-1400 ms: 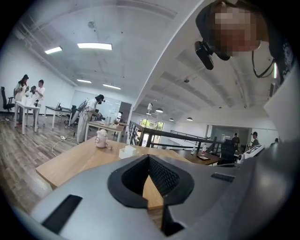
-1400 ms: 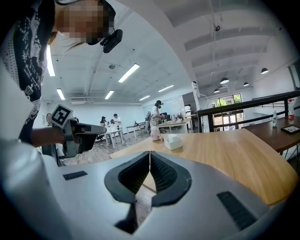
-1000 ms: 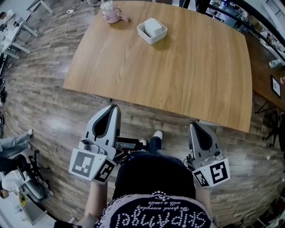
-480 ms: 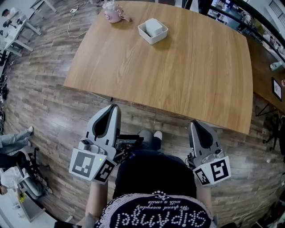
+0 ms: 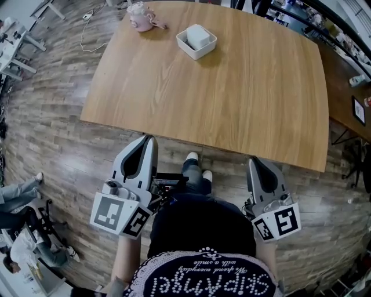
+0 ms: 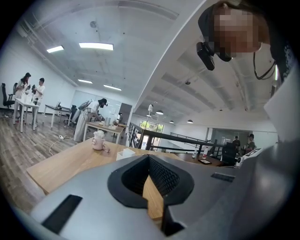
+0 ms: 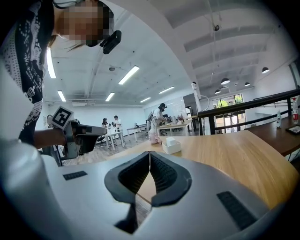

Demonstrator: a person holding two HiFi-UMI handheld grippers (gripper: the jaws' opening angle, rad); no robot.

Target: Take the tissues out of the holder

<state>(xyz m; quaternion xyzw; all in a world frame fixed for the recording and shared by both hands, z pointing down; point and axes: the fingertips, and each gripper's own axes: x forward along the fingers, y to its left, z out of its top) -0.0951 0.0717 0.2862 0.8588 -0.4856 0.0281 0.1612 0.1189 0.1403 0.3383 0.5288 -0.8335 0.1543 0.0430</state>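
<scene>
White tissues [image 5: 198,36] sit stacked in a square white holder [image 5: 186,47] (far across the table [image 5: 232,98]). The left gripper [image 5: 148,139] and right gripper [image 5: 253,161] are both clenched and empty.

The person wears a black top [image 5: 200,226] with white dotted trim and white lettering; dark trousers; white shoes [image 5: 192,156]. The left gripper [image 5: 147,140] and right gripper [image 5: 253,162] are pale grey shells with black ribbed pads; each carries a marker cube [image 5: 119,216] of black-and-white squares.

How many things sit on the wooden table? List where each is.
2: a pink cup at the far left corner, a white tissue holder right of it. Nothing looks hidden.
</scene>
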